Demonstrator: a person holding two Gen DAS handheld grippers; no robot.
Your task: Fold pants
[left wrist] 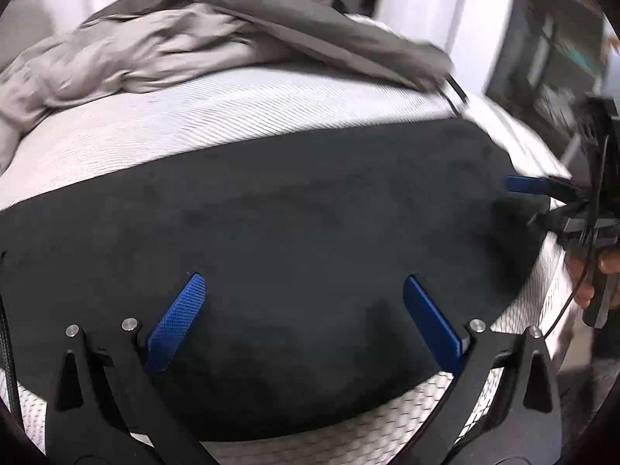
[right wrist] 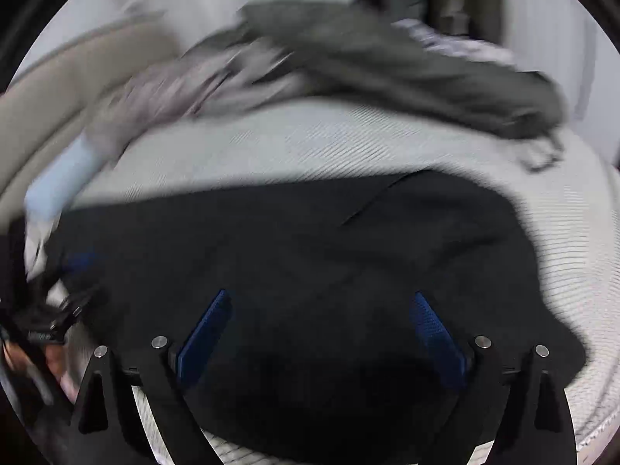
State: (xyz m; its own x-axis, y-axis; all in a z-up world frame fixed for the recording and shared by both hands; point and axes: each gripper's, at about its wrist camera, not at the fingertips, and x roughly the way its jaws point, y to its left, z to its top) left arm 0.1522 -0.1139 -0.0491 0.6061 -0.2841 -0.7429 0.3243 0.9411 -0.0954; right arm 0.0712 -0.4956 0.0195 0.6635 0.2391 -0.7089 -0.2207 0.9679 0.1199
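Observation:
Black pants (left wrist: 294, 224) lie flat across the near part of a white quilted mattress (left wrist: 232, 116); they also fill the near half of the right wrist view (right wrist: 310, 255). My left gripper (left wrist: 304, 290) hangs just above the pants, open and empty, blue pads spread wide. My right gripper (right wrist: 321, 302) is open and empty over the pants too, with a fold line (right wrist: 372, 201) ahead of it. The right gripper also shows at the pants' right end in the left wrist view (left wrist: 527, 193). The left gripper shows blurred at the left edge of the right wrist view (right wrist: 73, 271).
A dark grey garment (left wrist: 310, 19) and a lighter grey crumpled garment (left wrist: 116, 54) lie at the far side of the mattress. The mattress edge (left wrist: 550, 279) drops off on the right. Shelving (left wrist: 550, 54) stands beyond it. Both views are motion-blurred.

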